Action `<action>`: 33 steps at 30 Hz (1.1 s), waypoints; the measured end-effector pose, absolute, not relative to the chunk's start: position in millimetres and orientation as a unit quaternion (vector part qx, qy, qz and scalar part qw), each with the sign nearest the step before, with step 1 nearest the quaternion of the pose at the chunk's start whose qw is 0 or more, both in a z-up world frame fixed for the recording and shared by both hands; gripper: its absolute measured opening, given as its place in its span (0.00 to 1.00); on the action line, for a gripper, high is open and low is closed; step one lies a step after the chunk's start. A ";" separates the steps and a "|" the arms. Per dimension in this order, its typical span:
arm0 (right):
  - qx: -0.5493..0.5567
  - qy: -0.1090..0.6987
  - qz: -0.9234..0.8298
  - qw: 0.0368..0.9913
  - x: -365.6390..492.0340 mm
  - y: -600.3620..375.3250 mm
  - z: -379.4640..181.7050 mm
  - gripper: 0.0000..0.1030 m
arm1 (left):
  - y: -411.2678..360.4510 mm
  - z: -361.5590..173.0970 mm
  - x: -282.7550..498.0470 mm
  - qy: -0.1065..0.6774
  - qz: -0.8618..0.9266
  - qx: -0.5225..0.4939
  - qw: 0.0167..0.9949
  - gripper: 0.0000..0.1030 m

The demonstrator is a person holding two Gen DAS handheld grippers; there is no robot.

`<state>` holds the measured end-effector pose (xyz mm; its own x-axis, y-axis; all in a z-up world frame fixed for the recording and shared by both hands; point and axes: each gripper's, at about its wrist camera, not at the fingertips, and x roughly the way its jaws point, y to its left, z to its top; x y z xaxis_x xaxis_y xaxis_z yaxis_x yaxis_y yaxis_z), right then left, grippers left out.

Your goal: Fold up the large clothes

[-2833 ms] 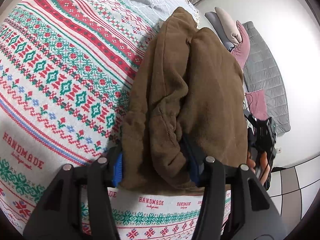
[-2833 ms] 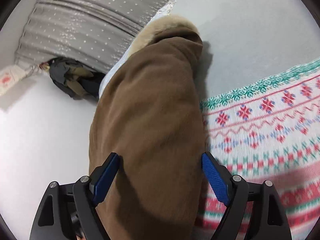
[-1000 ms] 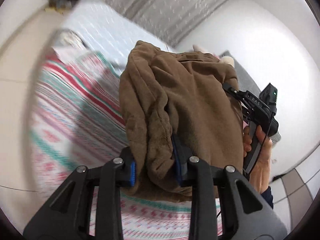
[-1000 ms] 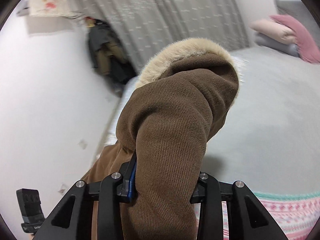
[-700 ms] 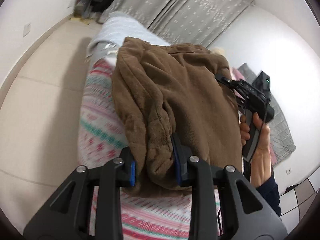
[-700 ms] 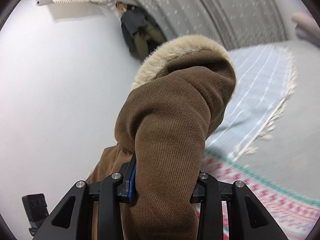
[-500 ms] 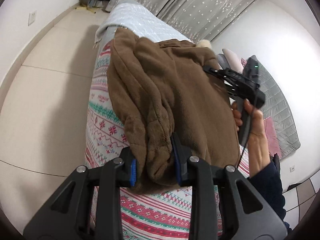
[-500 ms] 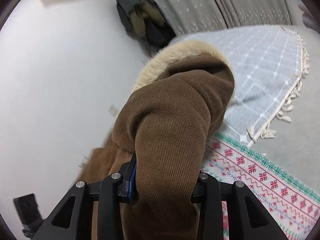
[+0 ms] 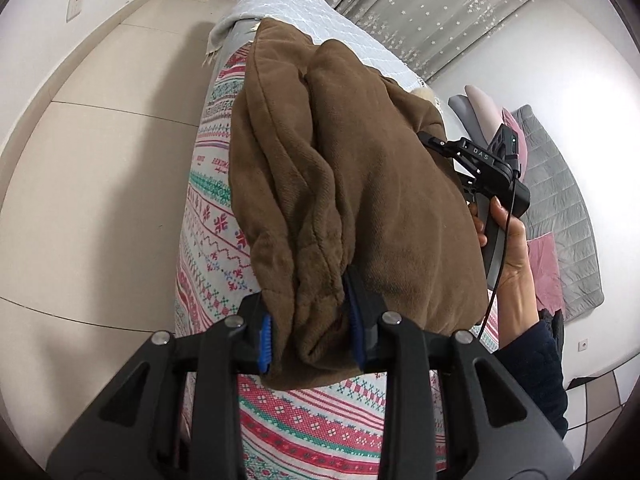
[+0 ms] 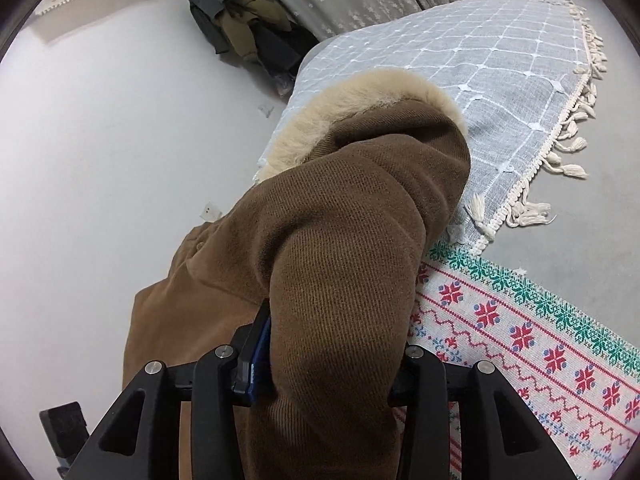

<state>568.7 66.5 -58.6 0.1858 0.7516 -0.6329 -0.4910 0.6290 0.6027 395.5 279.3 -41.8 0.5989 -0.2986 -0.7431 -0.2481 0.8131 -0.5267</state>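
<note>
A folded brown coat [image 9: 352, 184] with a beige fur collar [image 10: 360, 104] is held between both grippers above the bed. My left gripper [image 9: 310, 340] is shut on one bunched end of the coat. My right gripper [image 10: 326, 364] is shut on the other end, near the collar. In the left wrist view the right gripper's body [image 9: 486, 168] and the hand holding it show at the coat's right side. The coat hangs over the patterned blanket [image 9: 216, 236]. The right gripper's fingertips are hidden by the fabric.
A red, green and white knitted blanket [image 10: 532, 336] covers the bed. A grey checked throw with tassels [image 10: 480, 64] lies beyond it. Beige tiled floor [image 9: 100, 168] lies left of the bed. Pillows [image 9: 484, 108], a grey quilt [image 9: 560, 216] and dark clothes [image 10: 240, 16] lie further off.
Both grippers closed on the coat, lifted it off the bed and swung it round. It now hangs lower, over the blanket's edge near the grey throw.
</note>
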 end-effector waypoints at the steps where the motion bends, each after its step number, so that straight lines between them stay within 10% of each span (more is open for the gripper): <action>1: 0.134 0.490 0.409 0.758 569.8 66.8 -59.7 0.42 | 278.3 -42.6 396.3 0.447 -0.014 -0.307 0.840 0.32; 7: 0.126 0.496 0.383 0.769 578.6 72.5 -59.8 0.72 | 277.7 -49.5 395.9 0.457 -0.020 -0.314 0.832 0.42; 18: 0.050 0.401 0.357 0.842 464.6 15.8 5.2 0.73 | 289.0 8.1 352.4 0.414 0.026 -0.258 0.872 0.52; 23: 0.008 0.374 0.382 0.845 379.5 28.7 23.4 0.23 | 253.8 36.9 342.8 0.347 -0.012 -0.193 0.918 0.51; 28: -0.030 0.407 0.350 0.843 344.0 52.1 -4.4 0.21 | 209.5 -1.7 373.5 0.417 -0.006 -0.122 0.901 0.26; 33: -0.025 0.422 0.333 0.843 342.9 57.5 -39.7 0.20 | 224.1 -31.3 379.5 0.462 0.015 -0.151 0.874 0.22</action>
<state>342.9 57.5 -39.7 0.4219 0.5396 -0.7285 -0.5818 0.7775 0.2389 379.5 224.1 -31.3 0.5719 -0.1139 -0.8124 -0.1654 0.9539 -0.2502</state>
